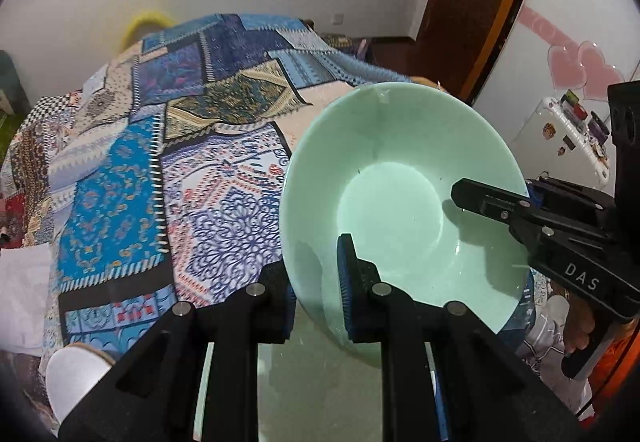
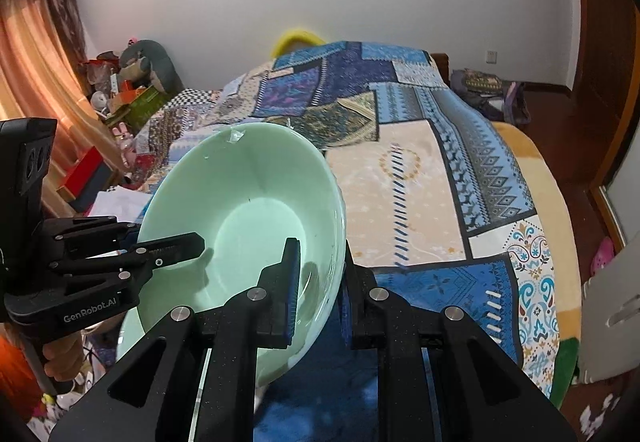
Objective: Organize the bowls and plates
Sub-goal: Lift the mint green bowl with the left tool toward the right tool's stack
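A pale green bowl (image 1: 404,202) held clear above a bed covered by a patchwork blanket (image 1: 168,146), each wrist view showing the grip from its own side. In the left wrist view the bowl fills the centre right of the frame; the left hand-held gripper (image 1: 320,282) is closed on the near-left rim, one blue-padded finger inside the wall and one outside. At the right edge of that frame the right hand-held gripper (image 1: 494,202) clamps the opposite rim, one finger reaching over the inner wall. In the right wrist view the bowl (image 2: 248,218) sits at centre left, tilted so its hollow faces the camera; the right hand-held gripper (image 2: 320,290) pinches the rim at lower centre, and the left hand-held gripper (image 2: 176,246) grips from the left edge. Holding opposite sides of the rim probably steadies a wide, smooth, slippery bowl that a single pinch could let swing or slip. No other plates or bowls can be made out.
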Demonstrator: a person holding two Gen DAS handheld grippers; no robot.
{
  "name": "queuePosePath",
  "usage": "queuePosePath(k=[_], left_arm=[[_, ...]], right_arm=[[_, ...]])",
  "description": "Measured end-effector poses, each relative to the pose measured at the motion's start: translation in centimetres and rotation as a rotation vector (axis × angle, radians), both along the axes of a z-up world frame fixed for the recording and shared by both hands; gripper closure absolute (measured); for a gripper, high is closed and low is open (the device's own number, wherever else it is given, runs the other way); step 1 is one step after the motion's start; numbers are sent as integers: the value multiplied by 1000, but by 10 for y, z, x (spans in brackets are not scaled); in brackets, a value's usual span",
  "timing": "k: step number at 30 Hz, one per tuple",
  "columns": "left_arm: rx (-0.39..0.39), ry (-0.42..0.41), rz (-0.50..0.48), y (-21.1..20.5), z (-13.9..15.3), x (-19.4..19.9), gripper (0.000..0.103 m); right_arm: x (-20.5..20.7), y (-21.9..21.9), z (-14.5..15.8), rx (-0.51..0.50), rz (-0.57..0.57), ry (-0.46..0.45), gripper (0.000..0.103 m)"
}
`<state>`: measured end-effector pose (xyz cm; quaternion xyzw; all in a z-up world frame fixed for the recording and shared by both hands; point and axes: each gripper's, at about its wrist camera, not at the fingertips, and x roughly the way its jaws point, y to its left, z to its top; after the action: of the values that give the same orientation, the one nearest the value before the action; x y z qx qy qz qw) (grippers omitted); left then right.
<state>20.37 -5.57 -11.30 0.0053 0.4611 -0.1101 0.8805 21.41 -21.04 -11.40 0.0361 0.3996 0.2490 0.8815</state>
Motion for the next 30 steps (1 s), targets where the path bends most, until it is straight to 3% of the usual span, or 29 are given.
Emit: queuePosePath(k=[17, 30], left_arm=[[-26, -132, 107, 69, 45, -85, 85], [-8, -190, 225, 135, 48, -140, 85]], right_arm=[[-48, 64, 28, 12, 106, -68, 88], [-71, 130, 23, 34, 222, -37, 87]])
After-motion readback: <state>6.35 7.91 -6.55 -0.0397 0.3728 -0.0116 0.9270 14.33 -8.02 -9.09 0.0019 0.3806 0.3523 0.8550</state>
